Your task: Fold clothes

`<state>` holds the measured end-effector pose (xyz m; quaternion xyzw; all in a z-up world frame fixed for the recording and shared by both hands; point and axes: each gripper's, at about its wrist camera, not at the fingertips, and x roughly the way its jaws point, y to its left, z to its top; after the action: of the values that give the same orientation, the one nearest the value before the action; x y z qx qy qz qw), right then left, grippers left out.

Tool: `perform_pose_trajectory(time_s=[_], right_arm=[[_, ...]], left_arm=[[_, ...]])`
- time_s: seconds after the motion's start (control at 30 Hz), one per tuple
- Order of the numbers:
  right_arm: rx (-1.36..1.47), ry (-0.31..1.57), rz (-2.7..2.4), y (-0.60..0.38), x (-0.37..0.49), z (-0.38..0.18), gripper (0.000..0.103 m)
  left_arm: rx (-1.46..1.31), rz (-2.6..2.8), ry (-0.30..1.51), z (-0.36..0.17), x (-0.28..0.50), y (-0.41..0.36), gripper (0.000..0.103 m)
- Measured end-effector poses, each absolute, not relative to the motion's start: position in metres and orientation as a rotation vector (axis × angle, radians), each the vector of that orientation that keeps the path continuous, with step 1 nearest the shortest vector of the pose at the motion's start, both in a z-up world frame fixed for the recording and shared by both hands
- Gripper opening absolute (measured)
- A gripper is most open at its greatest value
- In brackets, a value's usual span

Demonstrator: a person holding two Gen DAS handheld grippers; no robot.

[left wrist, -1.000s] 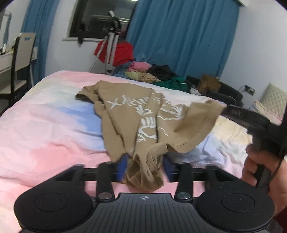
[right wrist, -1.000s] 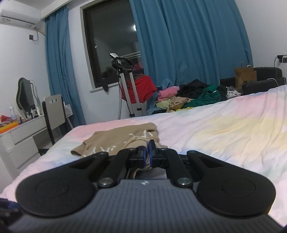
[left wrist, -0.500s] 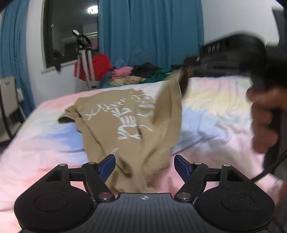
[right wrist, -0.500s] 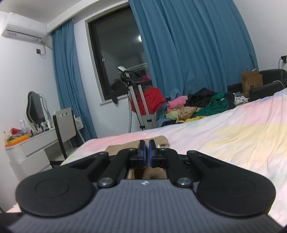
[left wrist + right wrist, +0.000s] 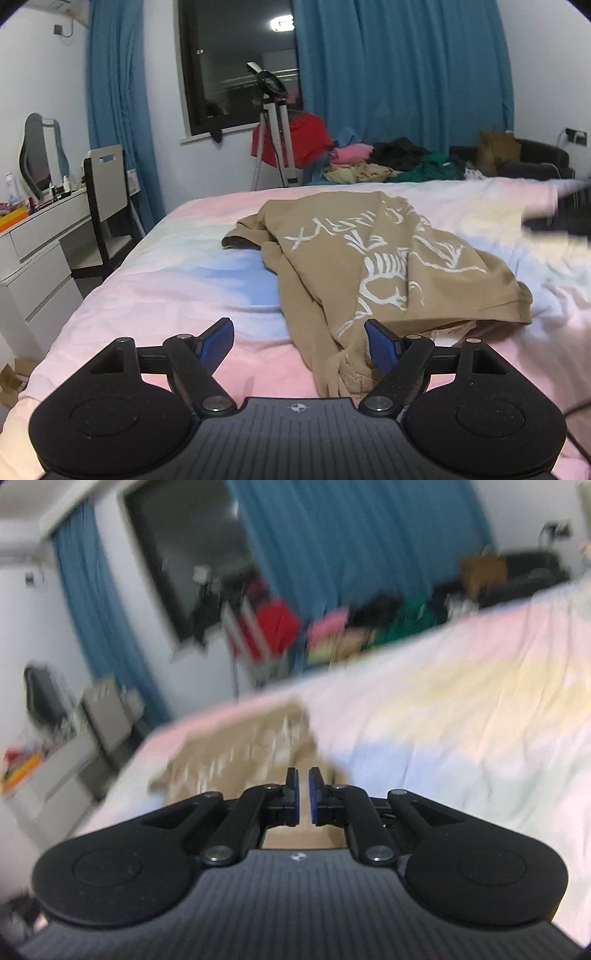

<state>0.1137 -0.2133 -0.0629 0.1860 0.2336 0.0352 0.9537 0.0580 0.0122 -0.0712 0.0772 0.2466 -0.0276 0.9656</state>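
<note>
Left wrist view: the left gripper (image 5: 299,341) is seen with its jaws spread wide, having just been opening; the tan T-shirt (image 5: 373,266), pinched between its pads a second ago, is now released and lies rumpled on the pastel bed sheet (image 5: 166,280), its near end still bunched against the right pad; right wrist view, blurred: the right gripper (image 5: 303,794) is nearly closed, a thin gap showing and no cloth seen in it, the corner held earlier being let go; a fresh grasp is probably needed before any fold.
</note>
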Motion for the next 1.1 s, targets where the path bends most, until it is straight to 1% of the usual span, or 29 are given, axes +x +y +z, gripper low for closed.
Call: perform_pose_trajectory(time_s=[0.03, 0.07, 0.1, 0.13, 0.17, 0.2, 0.27, 0.3, 0.37, 0.5, 0.53, 0.6, 0.67, 0.73, 0.87, 0.97, 1.1], right_arm=[[0.353, 0.514, 0.086, -0.210, 0.113, -0.066, 0.012], [0.321, 0.545, 0.097, -0.205, 0.112, -0.068, 0.019], [0.292, 0.558, 0.104, -0.201, 0.109, -0.069, 0.029], [0.264, 0.560, 0.110, -0.196, 0.106, -0.068, 0.055], [0.244, 0.554, 0.115, -0.193, 0.103, -0.066, 0.075], [0.227, 0.541, 0.120, -0.190, 0.099, -0.064, 0.077], [0.185, 0.546, 0.125, -0.182, 0.096, -0.065, 0.075], [0.162, 0.559, 0.122, -0.179, 0.095, -0.067, 0.075], [0.123, 0.591, 0.103, -0.175, 0.095, -0.072, 0.075], [0.120, 0.609, 0.060, -0.179, 0.096, -0.075, 0.075], [0.137, 0.602, 0.046, -0.183, 0.096, -0.075, 0.075], [0.169, 0.592, 0.020, -0.189, 0.096, -0.074, 0.075], [0.198, 0.589, 0.003, -0.194, 0.096, -0.074, 0.075], [0.224, 0.599, 0.006, -0.198, 0.097, -0.076, 0.075], [0.219, 0.590, 0.047, -0.192, 0.096, -0.073, 0.075], [0.151, 0.520, 0.103, -0.179, 0.088, -0.065, 0.075], [0.003, 0.443, 0.168, -0.153, 0.081, -0.062, 0.076]], left_arm=[[0.149, -0.060, 0.505, -0.070, 0.058, 0.013, 0.079], [0.143, -0.063, 0.511, -0.070, 0.057, 0.013, 0.079], [0.141, -0.075, 0.520, -0.070, 0.057, 0.013, 0.079], [0.141, -0.089, 0.530, -0.071, 0.057, 0.013, 0.079], [0.140, -0.103, 0.539, -0.072, 0.058, 0.012, 0.079], [0.153, -0.123, 0.554, -0.074, 0.059, 0.010, 0.078], [0.189, -0.171, 0.587, -0.080, 0.062, 0.005, 0.072], [0.219, -0.192, 0.596, -0.084, 0.062, 0.000, 0.070], [0.287, -0.225, 0.594, -0.090, 0.062, -0.009, 0.061], [0.457, -0.293, 0.518, -0.098, 0.050, -0.032, 0.054], [0.501, -0.303, 0.498, -0.101, 0.047, -0.038, 0.051], [0.571, -0.314, 0.474, -0.107, 0.043, -0.047, 0.041], [0.546, -0.305, 0.475, -0.105, 0.046, -0.045, 0.016], [0.487, -0.291, 0.466, -0.100, 0.049, -0.039, 0.014], [0.285, -0.259, 0.383, -0.073, 0.046, -0.016, 0.013], [0.151, -0.250, 0.315, -0.053, 0.038, -0.001, 0.013], [0.086, -0.232, 0.286, -0.041, 0.033, 0.008, 0.013]])
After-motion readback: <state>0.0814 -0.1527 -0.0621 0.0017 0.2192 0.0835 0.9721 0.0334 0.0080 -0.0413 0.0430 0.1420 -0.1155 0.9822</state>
